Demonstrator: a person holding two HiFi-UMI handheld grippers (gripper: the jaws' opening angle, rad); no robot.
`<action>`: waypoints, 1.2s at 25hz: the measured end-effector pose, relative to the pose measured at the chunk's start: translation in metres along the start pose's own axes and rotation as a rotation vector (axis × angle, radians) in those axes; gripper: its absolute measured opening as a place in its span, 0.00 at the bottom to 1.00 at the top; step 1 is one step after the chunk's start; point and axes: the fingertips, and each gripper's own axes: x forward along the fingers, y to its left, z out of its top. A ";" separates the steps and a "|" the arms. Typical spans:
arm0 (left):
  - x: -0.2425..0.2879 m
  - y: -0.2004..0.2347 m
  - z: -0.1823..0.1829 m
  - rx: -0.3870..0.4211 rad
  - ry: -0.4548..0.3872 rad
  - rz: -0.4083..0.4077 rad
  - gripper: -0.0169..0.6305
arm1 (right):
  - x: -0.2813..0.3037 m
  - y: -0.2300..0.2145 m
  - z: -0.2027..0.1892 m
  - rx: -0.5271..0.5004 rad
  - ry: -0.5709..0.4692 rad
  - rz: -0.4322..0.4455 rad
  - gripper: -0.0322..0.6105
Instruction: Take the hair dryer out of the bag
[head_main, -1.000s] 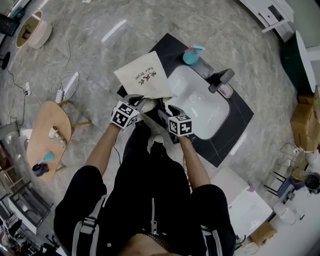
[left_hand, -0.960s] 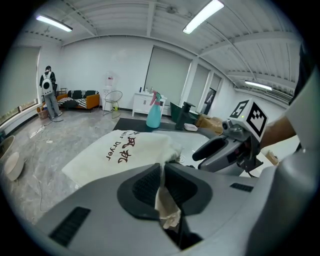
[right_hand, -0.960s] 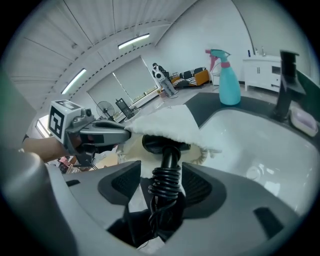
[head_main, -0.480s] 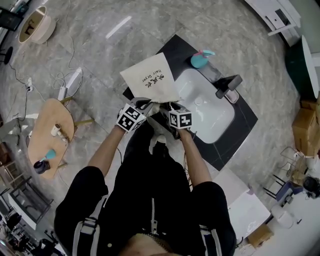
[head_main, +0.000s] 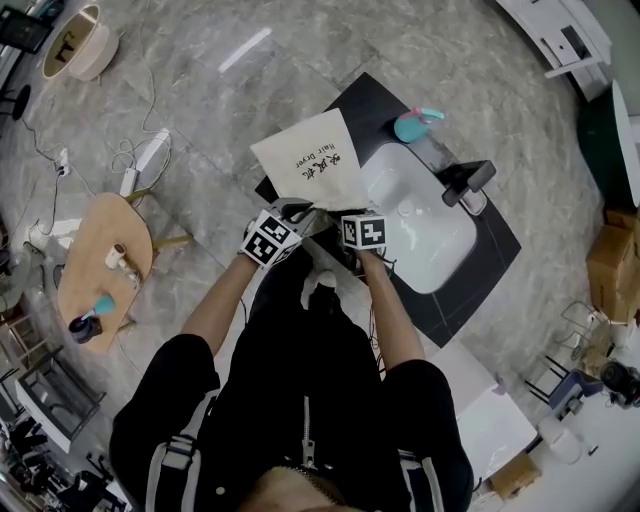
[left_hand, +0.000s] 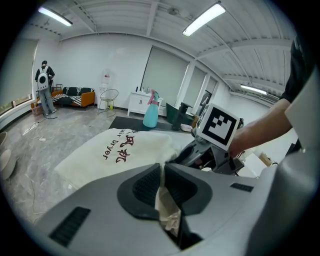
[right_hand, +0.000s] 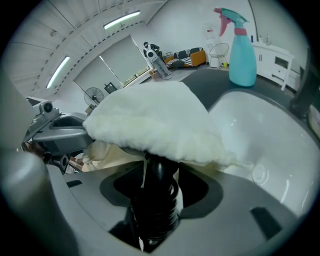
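A cream cloth bag (head_main: 310, 160) printed "Hair Dryer" lies on the black counter (head_main: 372, 97) left of the sink. My left gripper (head_main: 300, 212) is shut on a fold of the bag's rim (left_hand: 167, 210) at its mouth. My right gripper (head_main: 338, 222) is at the mouth beside it, under the bag's fluffy edge (right_hand: 155, 120). The hair dryer's black ribbed handle (right_hand: 156, 200) stands between its jaws. These jaws have just been closing, with pale slivers still showing on both sides of the handle. The rest of the dryer is hidden in the bag.
A white sink (head_main: 445, 245) with a black faucet (head_main: 468, 180) lies right of the bag. A teal spray bottle (head_main: 412, 124) stands at the counter's far edge. A wooden side table (head_main: 100, 260) stands at the left on the marble floor.
My right gripper has come down and closer to the left one at the bag's mouth. The left gripper has kept its hold in place.
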 end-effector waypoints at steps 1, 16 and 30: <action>0.000 0.000 -0.001 -0.001 0.001 -0.001 0.10 | 0.001 -0.001 0.000 0.005 0.006 -0.001 0.41; 0.001 0.001 -0.004 -0.005 0.012 0.002 0.10 | 0.016 -0.003 -0.002 0.035 0.061 0.010 0.36; -0.001 -0.002 0.000 0.011 -0.001 0.030 0.10 | 0.003 0.001 -0.008 0.007 0.023 -0.007 0.35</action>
